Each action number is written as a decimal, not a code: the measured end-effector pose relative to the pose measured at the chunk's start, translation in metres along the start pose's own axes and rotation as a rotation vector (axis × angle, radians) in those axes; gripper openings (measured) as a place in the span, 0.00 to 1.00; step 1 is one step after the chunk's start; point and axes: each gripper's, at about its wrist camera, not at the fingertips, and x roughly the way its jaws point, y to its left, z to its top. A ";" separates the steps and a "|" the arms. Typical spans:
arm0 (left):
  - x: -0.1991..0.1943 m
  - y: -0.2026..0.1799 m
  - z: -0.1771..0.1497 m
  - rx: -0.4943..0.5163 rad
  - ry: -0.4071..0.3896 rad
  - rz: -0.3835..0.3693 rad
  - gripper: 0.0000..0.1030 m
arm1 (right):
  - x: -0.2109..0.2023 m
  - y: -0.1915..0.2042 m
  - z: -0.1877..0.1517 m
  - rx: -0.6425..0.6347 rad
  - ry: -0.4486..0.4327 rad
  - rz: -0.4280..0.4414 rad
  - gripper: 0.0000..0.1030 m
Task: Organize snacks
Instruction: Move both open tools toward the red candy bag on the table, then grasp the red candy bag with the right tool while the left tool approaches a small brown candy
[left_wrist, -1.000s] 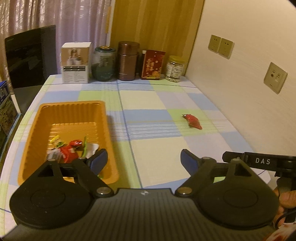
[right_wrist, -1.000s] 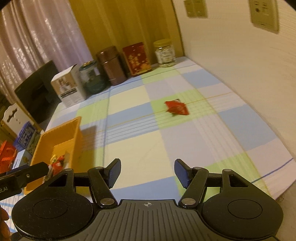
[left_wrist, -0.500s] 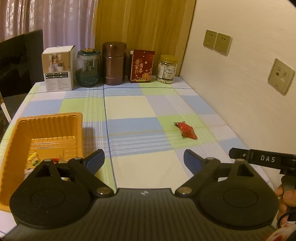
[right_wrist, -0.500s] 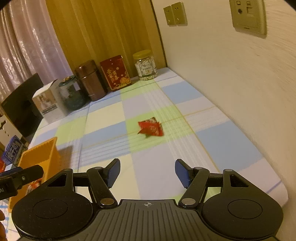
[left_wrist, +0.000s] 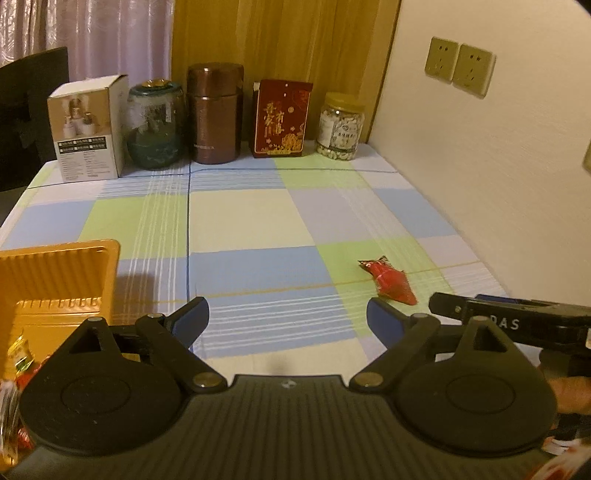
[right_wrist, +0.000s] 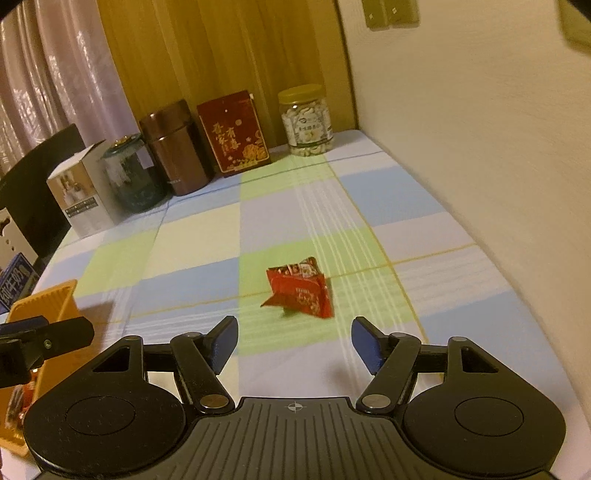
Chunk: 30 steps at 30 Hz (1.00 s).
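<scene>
Checked tablecloth (left_wrist: 240, 218) against cream wall (left_wrist: 498, 184); red snack packet (right_wrist: 299, 290) lying alone; both tools agape, empty.

snack packet (right_wrist: 299, 290): red | tray (left_wrist: 55, 273): orange | tablecloth (left_wrist: 243, 218): blue-green-cream checks

Table under checked blue-green-cream cloth (left_wrist: 236, 214): orange plastic tray (left_wrist: 55, 273), red foil snack packet (right_wrist: 299, 290), white carton (left_wrist: 86, 129), green glass jar (left_wrist: 155, 125), brown canister (left_wrist: 215, 112), red box (left_wrist: 281, 118), clear nut jar (left_wrist: 340, 127).
</scene>
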 end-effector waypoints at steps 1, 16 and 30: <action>0.005 0.000 0.002 -0.002 0.005 0.000 0.89 | 0.008 -0.001 0.002 -0.004 0.002 0.003 0.66; 0.059 0.005 0.008 0.008 0.039 0.005 0.89 | 0.098 -0.002 0.016 -0.033 0.054 -0.016 0.66; 0.089 -0.016 0.013 0.084 0.059 -0.048 0.89 | 0.080 -0.019 0.016 -0.052 0.000 -0.035 0.41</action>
